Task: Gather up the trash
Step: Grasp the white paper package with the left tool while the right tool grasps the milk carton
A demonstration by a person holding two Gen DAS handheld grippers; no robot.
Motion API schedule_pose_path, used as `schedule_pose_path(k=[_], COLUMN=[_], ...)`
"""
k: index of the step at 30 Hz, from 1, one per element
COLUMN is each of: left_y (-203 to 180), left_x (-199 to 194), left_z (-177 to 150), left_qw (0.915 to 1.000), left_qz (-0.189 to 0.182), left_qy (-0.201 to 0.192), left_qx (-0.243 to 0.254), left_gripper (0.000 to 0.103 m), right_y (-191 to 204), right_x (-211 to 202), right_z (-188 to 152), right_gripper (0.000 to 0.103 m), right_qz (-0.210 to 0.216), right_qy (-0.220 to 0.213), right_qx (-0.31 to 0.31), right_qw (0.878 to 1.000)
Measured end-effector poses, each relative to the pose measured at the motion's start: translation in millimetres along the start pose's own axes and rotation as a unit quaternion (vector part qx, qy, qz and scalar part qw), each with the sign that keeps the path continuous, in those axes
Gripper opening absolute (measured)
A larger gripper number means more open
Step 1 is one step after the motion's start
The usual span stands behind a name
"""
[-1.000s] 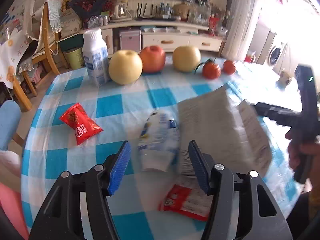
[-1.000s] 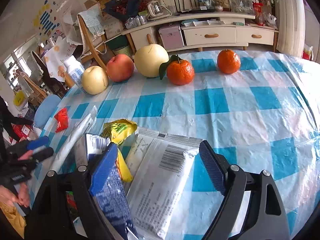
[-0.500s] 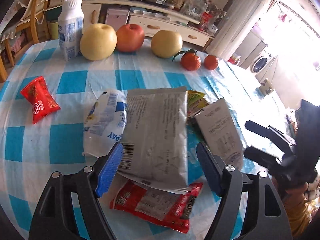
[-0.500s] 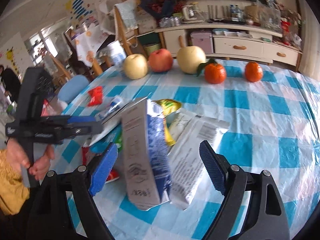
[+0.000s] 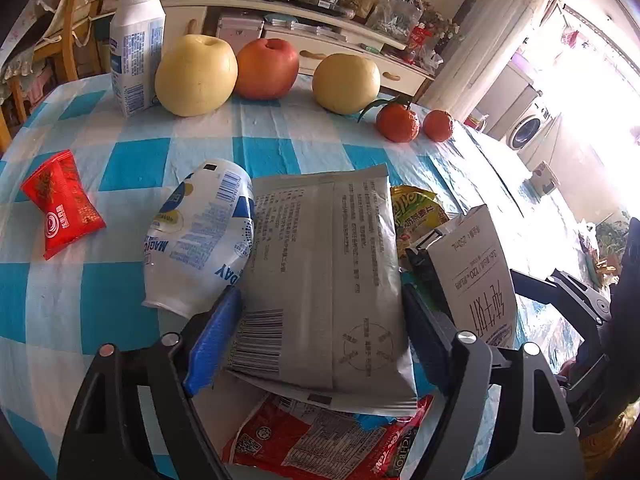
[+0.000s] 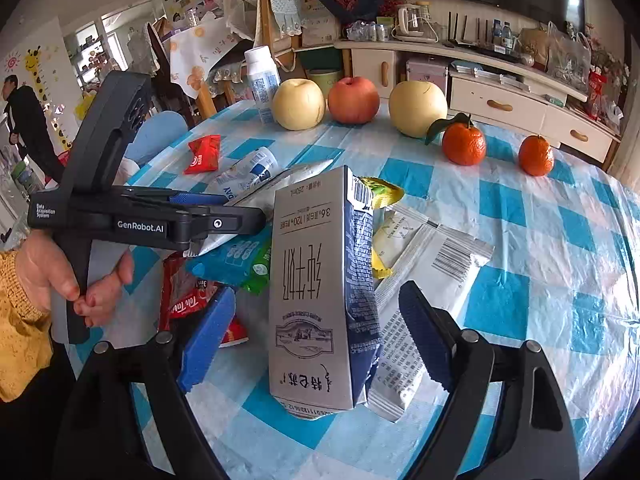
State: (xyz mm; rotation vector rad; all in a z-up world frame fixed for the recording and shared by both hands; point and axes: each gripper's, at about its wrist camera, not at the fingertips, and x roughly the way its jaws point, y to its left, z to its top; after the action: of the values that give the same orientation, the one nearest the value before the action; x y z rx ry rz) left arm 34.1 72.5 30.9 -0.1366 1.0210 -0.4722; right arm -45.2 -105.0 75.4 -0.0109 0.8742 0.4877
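left fingers (image 5: 320, 320) apart around grey packet (image 5: 324, 276) | right fingers (image 6: 312, 336) apart around milk carton (image 6: 316, 288) | risk: upright carton tips, packet slips

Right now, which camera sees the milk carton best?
The right wrist view: the milk carton stands upright, whole, between the open right tool. The left wrist view catches only one side of it at the right.

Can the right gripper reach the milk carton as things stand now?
Probably yes. The milk carton stands upright between the open fingers of the right gripper, with nothing before it; the jaws need only close.
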Motion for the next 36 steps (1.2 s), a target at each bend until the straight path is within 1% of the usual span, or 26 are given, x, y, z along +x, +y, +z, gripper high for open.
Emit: schedule_pose_path(k=[3,4,7,10,11,12,14,20,23,24,25,26,27,28,30,31,32,33,34,36], left_y=[-5.6,-9.3,-16.0,-17.3,-17.6,-16.8,-16.2,-24.3,-26.9,-26.6,-25.7,-24.9,-23.2,-20.9,-18.7,-17.0,-15.5,-14.2,-11.9,-8.5], left_x=[-3.9,-5.7,-10.2,-13.9,-15.7,-17.3,-20.1,-28.8,-33.9,-35.4,-36.7,-37.9,-39.4,-40.7,-35.9,-30.5,-24.9,-19.0,-13.5,-8.4], left_z=[-1.7,-1.9,-2.4,-3.6,-4.9,-6.6,-10.8,-20.5,-24.5,-25.0,-24.8,-24.6,-23.7,-22.6,-19.8,-18.4,-17.7,-17.1,-16.0,-13.9], left_qw=[0.9999,0.9998,0.9996,0.9997,0.9997,0.9996,0.9995,0.9984,0.9985,0.9984,0.9983,0.9979,0.9972,0.9958,0.9951,0.9942,0.9932,0.9924,0.9925,0.9937], left_qz=[0.005,0.009,0.016,0.01,0.011,0.012,0.017,0.041,0.038,0.041,0.045,0.051,0.061,0.077,0.082,0.09,0.098,0.102,0.098,0.091], left_qy=[-0.009,-0.012,-0.017,-0.02,-0.021,-0.022,-0.024,-0.027,-0.023,-0.023,-0.022,-0.023,-0.028,-0.036,-0.025,-0.014,-0.005,0.005,0.012,0.014], left_qx=[0.007,0.012,0.019,0.012,0.01,0.008,0.006,0.028,0.031,0.031,0.032,0.032,0.032,0.035,0.049,0.057,0.063,0.069,0.072,0.064], left_gripper=[0.068,0.063,0.053,0.046,0.045,0.045,0.045,0.038,0.038,0.039,0.046,0.063,0.072,0.084,0.086,0.09,0.091,0.091,0.092,0.092], right_y=[1.4,2.8,8.5,11.1,11.2,10.8,7.6,1.1,-1.4,-2.2,-2.9,-3.8,-4.9,-7.9,-13.2,-15.0,-16.9,-17.6,-17.2,-15.4], right_x=[5.9,8.0,15.2,20.3,21.9,23.3,25.8,22.1,21.2,19.9,18.1,16.1,14.4,11.1,5.5,4.2,3.7,3.9,4.4,5.3], right_z=[1.1,1.2,0.6,-0.1,-0.6,-0.9,-1.8,-1.9,-2.5,-2.4,-2.0,-1.9,-1.8,-1.5,-1.2,-1.2,-1.2,-1.0,-1.4,-1.1], right_gripper=[0.085,0.085,0.085,0.084,0.081,0.074,0.064,0.063,0.062,0.062,0.062,0.062,0.062,0.062,0.062,0.062,0.062,0.063,0.063,0.063], right_qz=[0.004,0.001,-0.015,-0.035,-0.043,-0.051,-0.056,-0.05,-0.045,-0.046,-0.05,-0.052,-0.053,-0.053,-0.051,-0.051,-0.051,-0.052,-0.052,-0.052], right_qy=[0.002,0.004,0.009,0.011,0.012,0.014,0.019,0.015,0.017,0.015,0.012,0.01,0.007,0.002,-0.005,-0.006,-0.007,-0.006,-0.005,-0.003], right_qx=[0.001,-0.002,-0.016,-0.029,-0.032,-0.034,-0.03,-0.018,-0.01,-0.009,-0.008,-0.006,-0.002,0.004,0.014,0.017,0.021,0.022,0.022,0.018], right_qw=[1.0,1.0,1.0,0.999,0.998,0.998,0.998,0.998,0.999,0.999,0.999,0.999,0.999,0.999,0.999,0.999,0.998,0.998,0.998,0.998])
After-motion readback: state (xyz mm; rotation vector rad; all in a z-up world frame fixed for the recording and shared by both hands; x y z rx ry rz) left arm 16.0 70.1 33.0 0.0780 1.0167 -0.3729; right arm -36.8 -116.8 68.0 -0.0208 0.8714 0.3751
